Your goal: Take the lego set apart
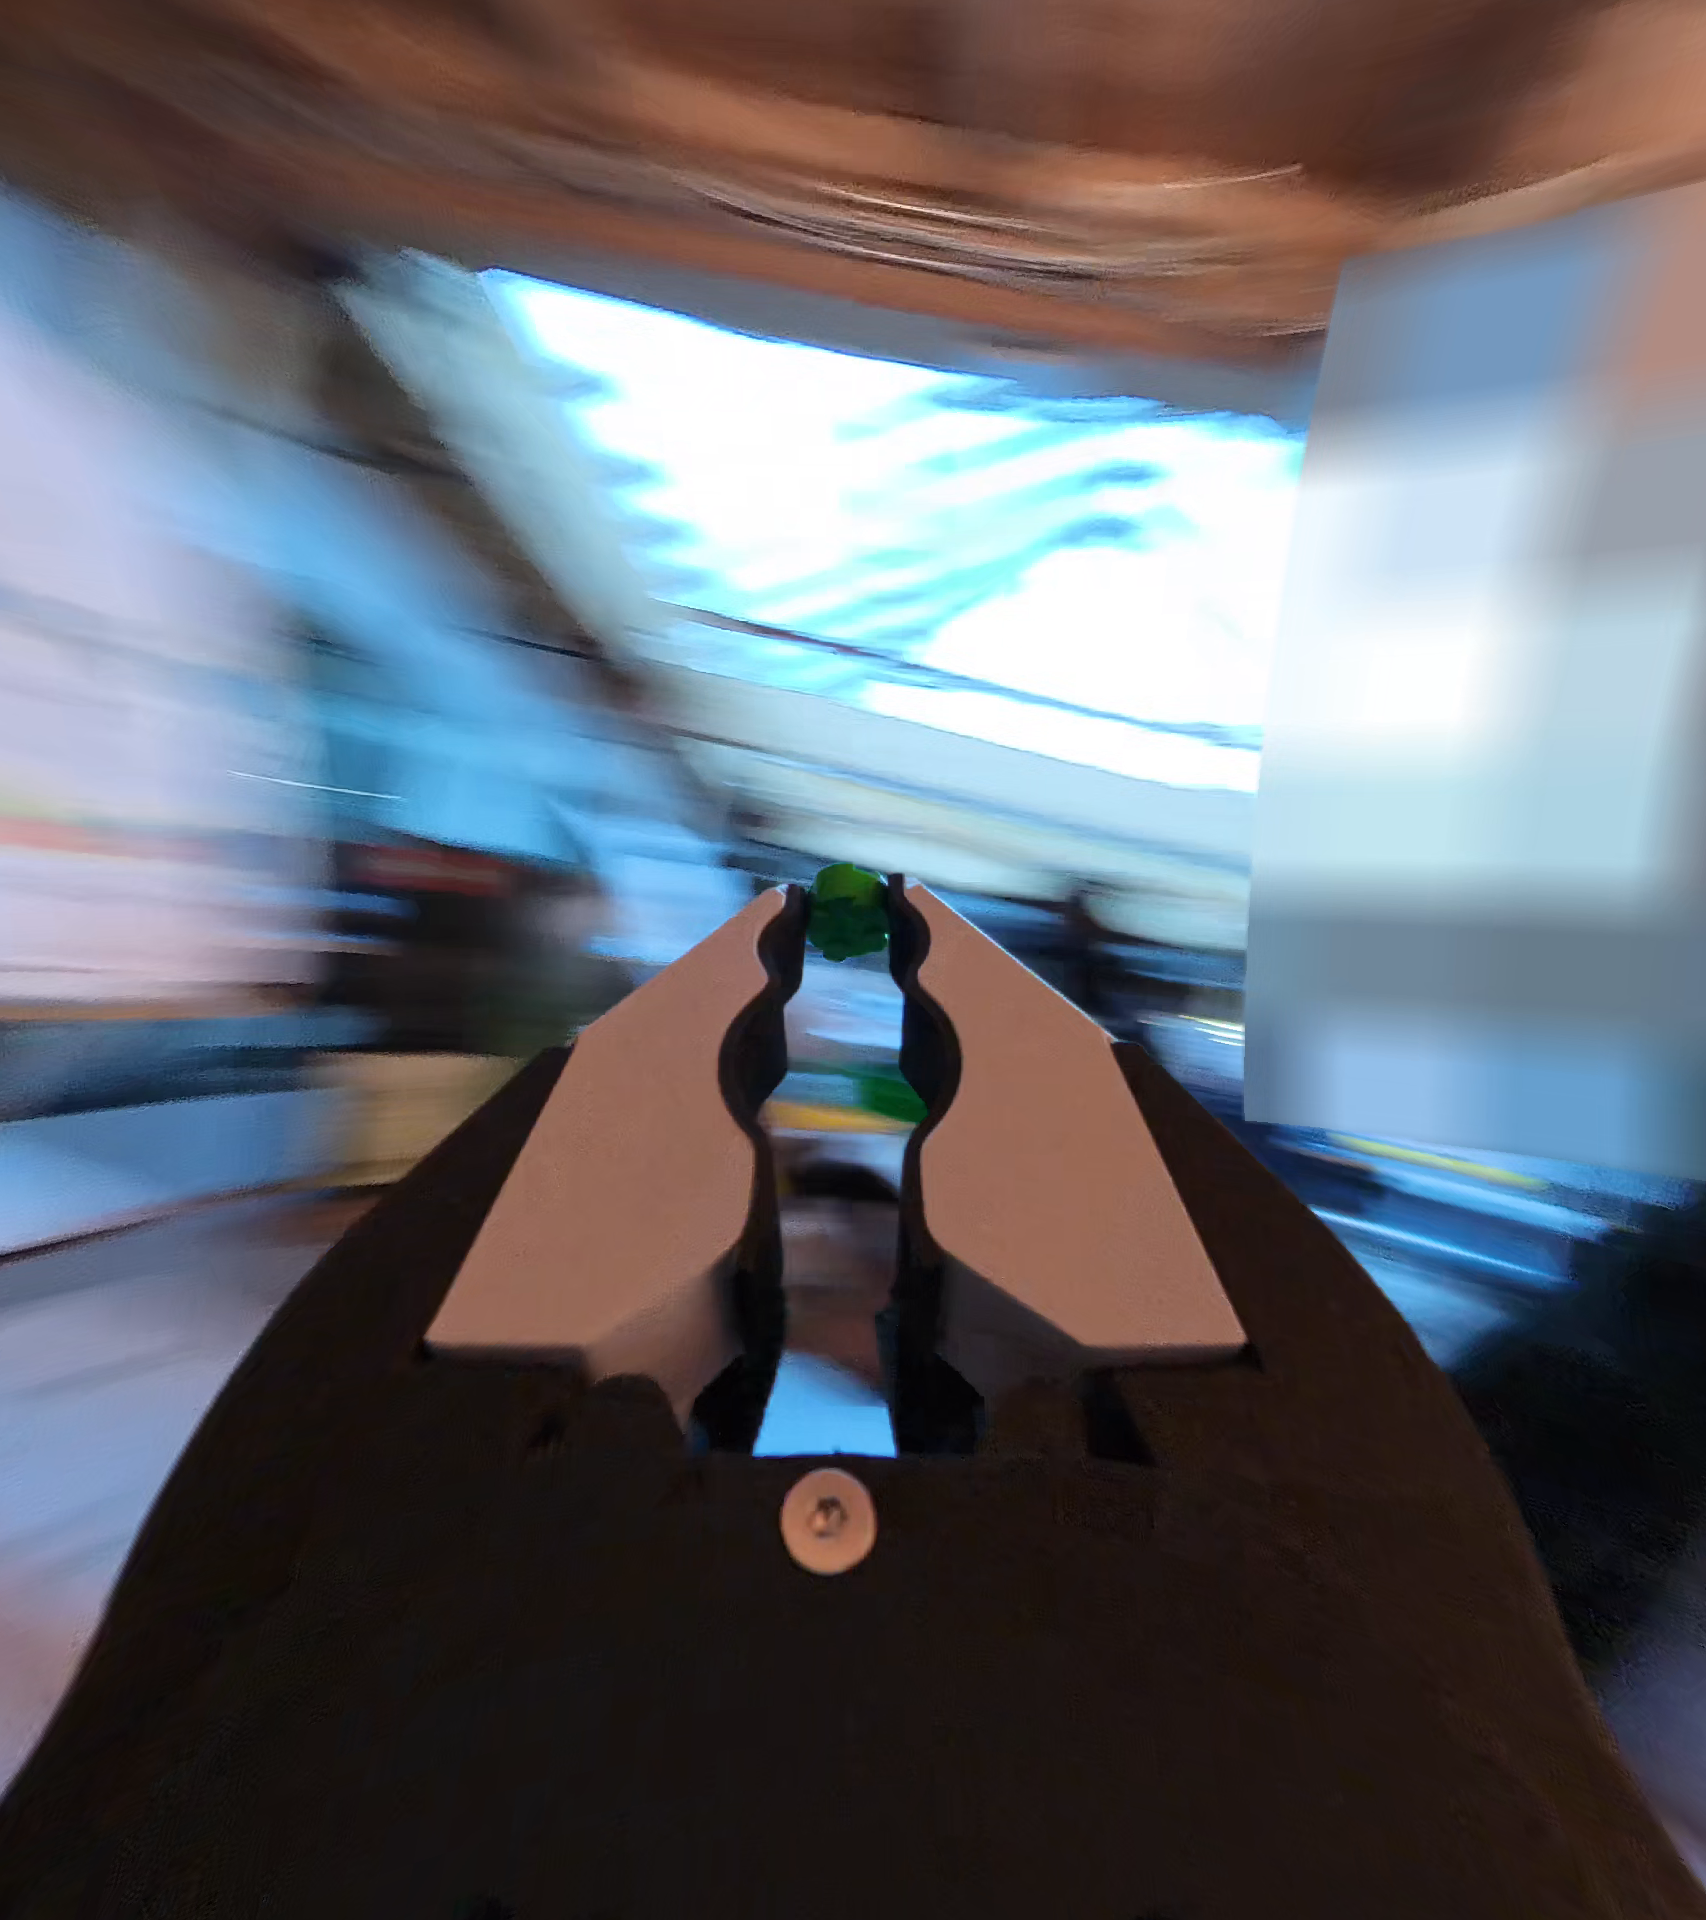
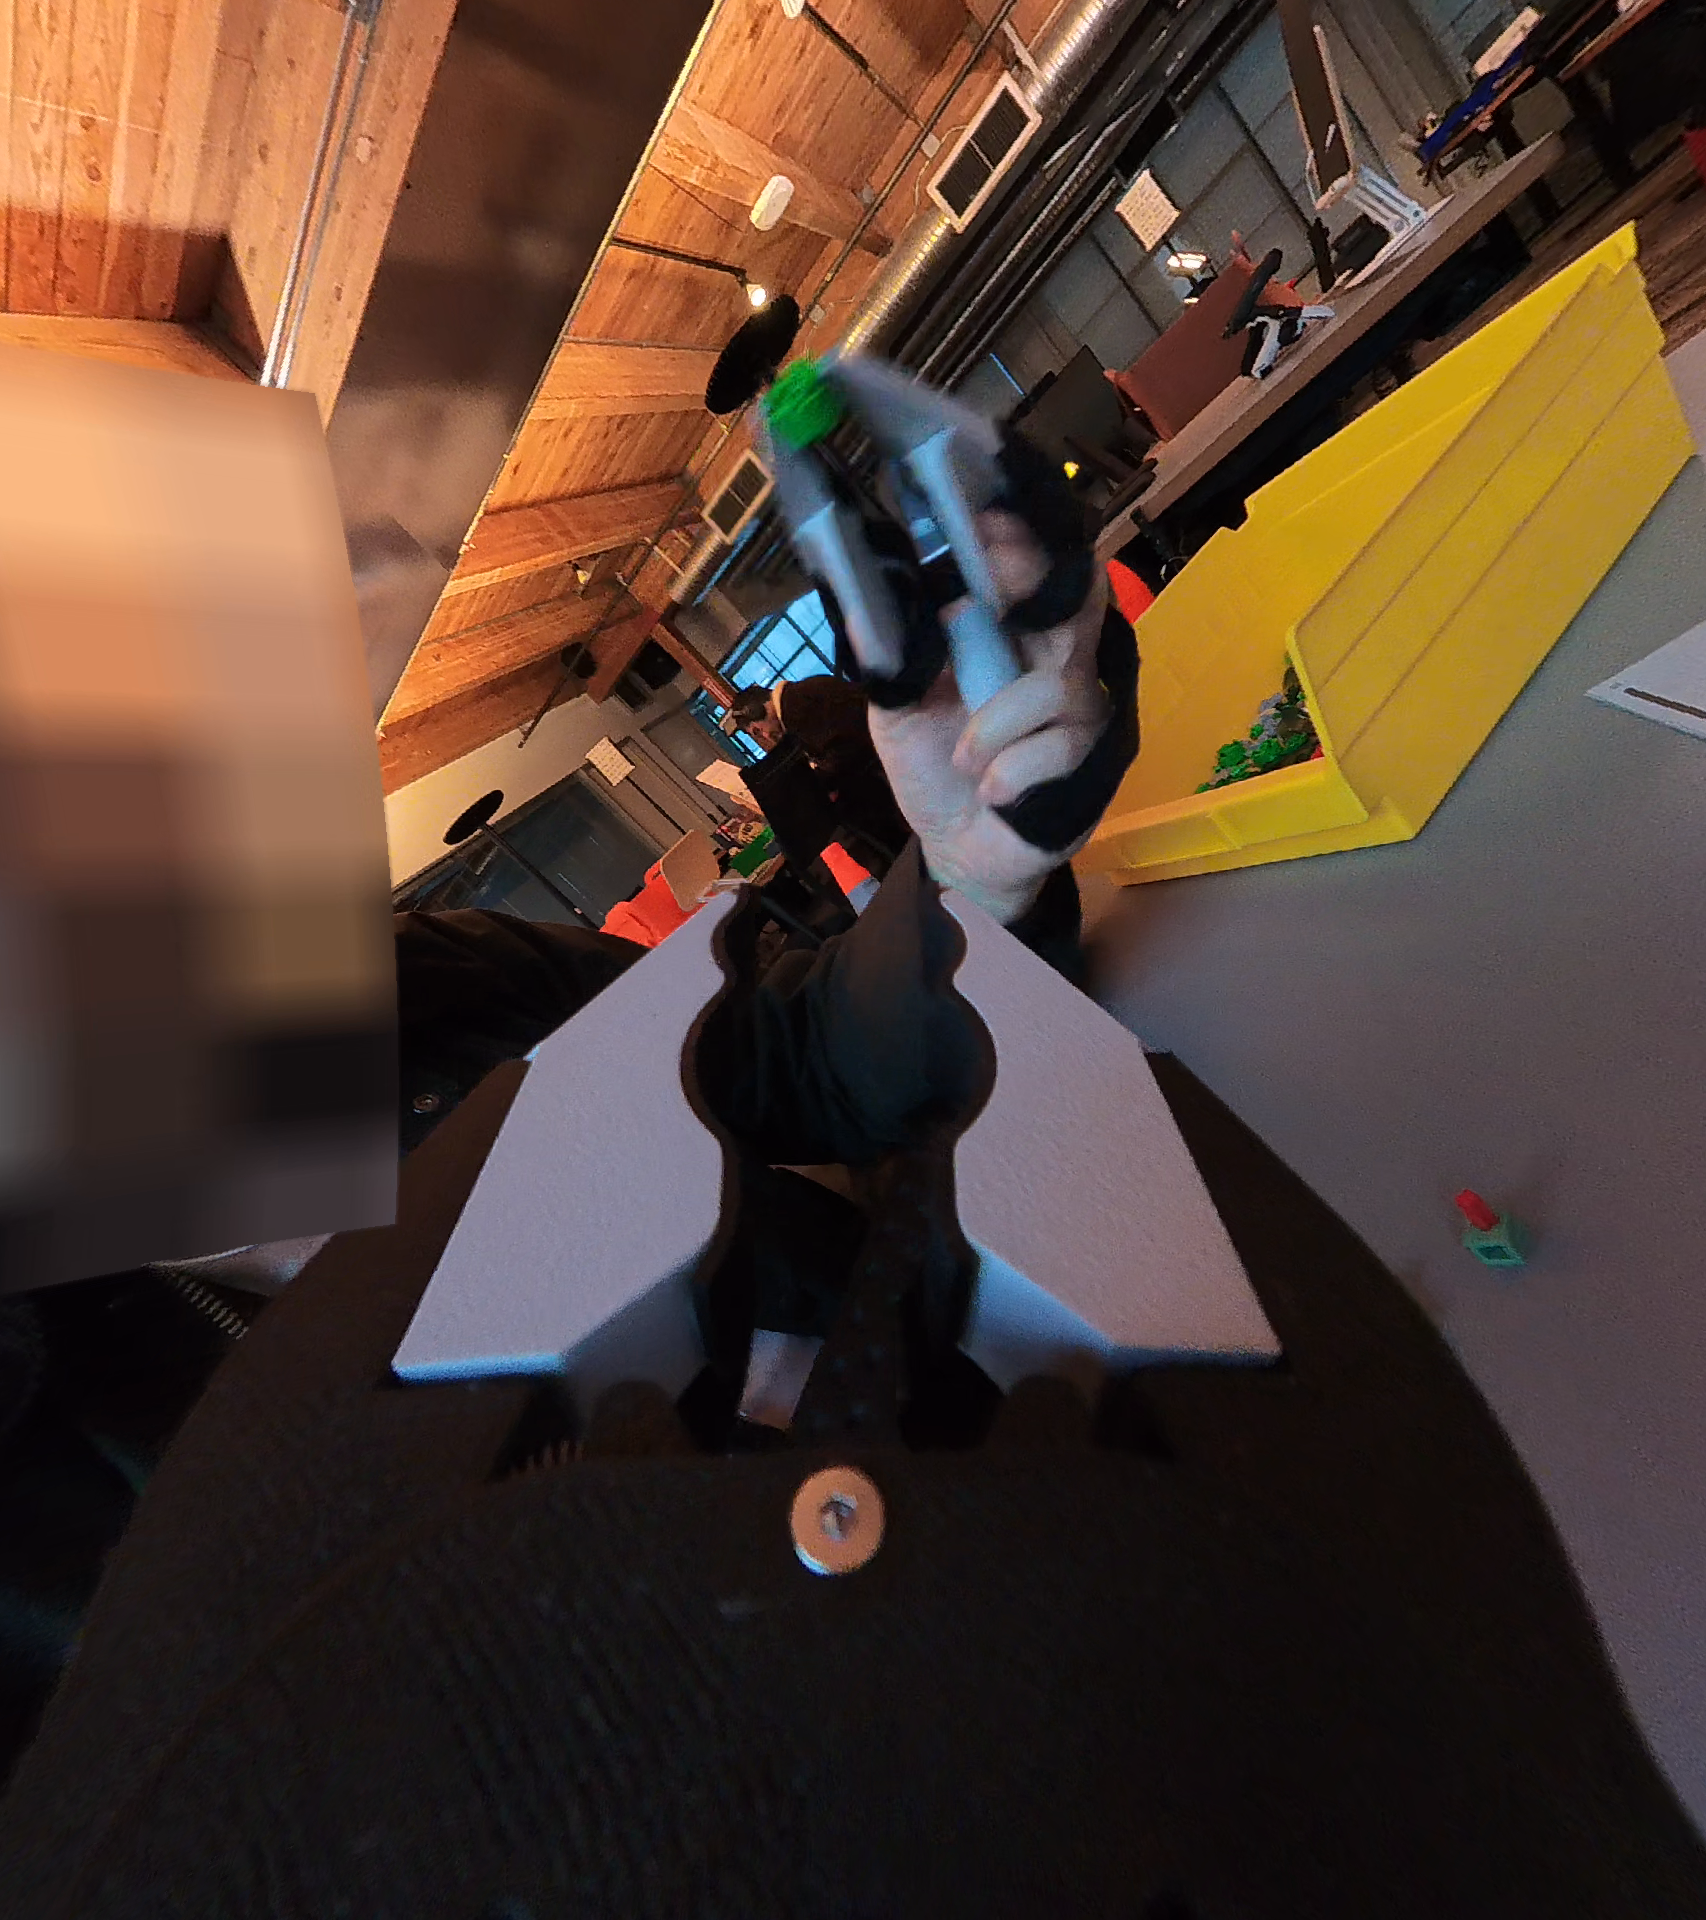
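Currently the left gripper (image 1: 847,902) is clamped on a green lego piece (image 1: 845,912), raised above the tabletop (image 2: 1451,1039). Right gripper (image 2: 836,914) jaws stand apart, holding nothing.

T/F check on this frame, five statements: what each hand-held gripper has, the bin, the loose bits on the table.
1. The left hand-held gripper is shut on a green lego piece. True.
2. The right hand-held gripper holds a red brick. False: nothing sits between its fingertips, and a gap shows between them.
3. The yellow bin is empty. False: green and grey lego pieces lie in it.
4. A small red and green piece lies on the grey table. True.
5. The left hand-held gripper rests on the table. False: the right wrist view shows it raised in the air.
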Motion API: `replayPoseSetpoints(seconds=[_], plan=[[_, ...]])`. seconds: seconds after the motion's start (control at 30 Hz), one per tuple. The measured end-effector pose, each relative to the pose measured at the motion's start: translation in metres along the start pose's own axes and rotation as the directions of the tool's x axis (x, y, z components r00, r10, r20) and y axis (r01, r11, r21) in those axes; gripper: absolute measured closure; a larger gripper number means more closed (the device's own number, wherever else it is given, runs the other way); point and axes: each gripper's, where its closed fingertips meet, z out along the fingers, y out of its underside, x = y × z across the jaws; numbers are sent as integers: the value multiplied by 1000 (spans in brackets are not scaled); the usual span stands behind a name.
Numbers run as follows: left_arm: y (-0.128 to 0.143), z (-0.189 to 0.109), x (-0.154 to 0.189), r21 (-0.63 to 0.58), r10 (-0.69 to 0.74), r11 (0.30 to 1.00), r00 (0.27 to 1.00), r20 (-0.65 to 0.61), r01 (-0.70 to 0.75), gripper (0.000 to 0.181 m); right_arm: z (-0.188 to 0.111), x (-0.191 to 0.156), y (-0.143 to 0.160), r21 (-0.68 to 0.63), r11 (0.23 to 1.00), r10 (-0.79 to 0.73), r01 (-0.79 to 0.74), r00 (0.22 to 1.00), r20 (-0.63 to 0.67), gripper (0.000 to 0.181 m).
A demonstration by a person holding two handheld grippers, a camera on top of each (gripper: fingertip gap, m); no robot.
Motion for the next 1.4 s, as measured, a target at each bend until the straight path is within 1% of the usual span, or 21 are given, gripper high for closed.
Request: replayPoseSetpoints(seconds=[0.03,0.07,0.1,0.17,0.2,0.23,0.3,0.4,0.5,0.6,0.73,0.8,0.9,0.97,1.0,1.03,1.1,1.13,1.2,1.27,1.4], plan=[[-9,-11,-24,-8,132,991,968,213,-133,168,0,2,1,-5,1000,-1,1,1000,-10,152],[-17,-26,-45,-75,272,962,875,402,-264,168,0,4,2,-10,1000,0,0,1000,-19,152],[-29,-43,-60,-172,406,910,729,551,-377,168,1,6,3,-16,1000,0,-1,1000,-27,152],[-60,-83,-75,-384,592,767,336,733,-513,168,1,8,5,-26,1000,0,-1,999,-37,152],[-75,-101,-76,-471,630,700,152,762,-537,168,2,9,6,-30,1000,0,-2,999,-40,152],[-86,-114,-75,-536,648,651,26,761,-537,168,2,9,7,-33,999,1,-2,999,-44,152],[-92,-138,-84,-607,650,652,-77,756,-453,167,3,11,8,-38,999,2,-4,999,-50,152],[-88,-172,-108,-630,630,727,-98,770,-273,167,3,13,9,-43,999,8,-10,999,-53,152],[-80,-208,-126,-645,633,758,-128,763,-96,168,3,14,9,-46,999,9,-12,998,-56,152],[-66,-234,-137,-617,619,785,-107,778,63,168,3,14,10,-47,999,13,-16,998,-56,152],[-54,-254,-144,-557,574,814,-87,814,164,166,4,12,9,-44,999,14,-16,999,-47,151],[-50,-263,-148,-542,570,814,-102,816,211,150,4,12,9,-44,999,12,-14,999,-46,151],[-48,-259,-151,-532,558,820,-87,825,214,126,4,13,10,-48,999,15,-18,999,-50,151],[-55,-238,-149,-541,548,832,-31,836,119,125,3,15,10,-48,999,15,-17,998,-60,151],[-61,-218,-144,-545,545,838,22,838,30,127,3,16,9,-46,999,10,-14,998,-69,151],[-63,-188,-136,-543,550,835,133,825,-83,134,2,18,8,-43,999,2,-6,997,-80,151],[-47,-112,-103,-492,572,820,445,689,-291,147,-1,21,4,-24,1000,-21,19,994,-105,153],[-30,-80,-84,-463,568,820,575,588,-336,147,-3,22,0,-6,999,-35,34,992,-119,153],[27,-30,-46,-490,512,809,800,312,-326,151,-9,23,-10,40,997,-66,73,986,-152,154],[91,-11,-21,-616,380,750,919,106,-240,142,-16,25,-21,89,989,-103,122,976,-192,154],[182,-25,-7,-842,241,512,969,-52,-173,146,-31,22,-41,172,960,-171,221,949,-264,155]])
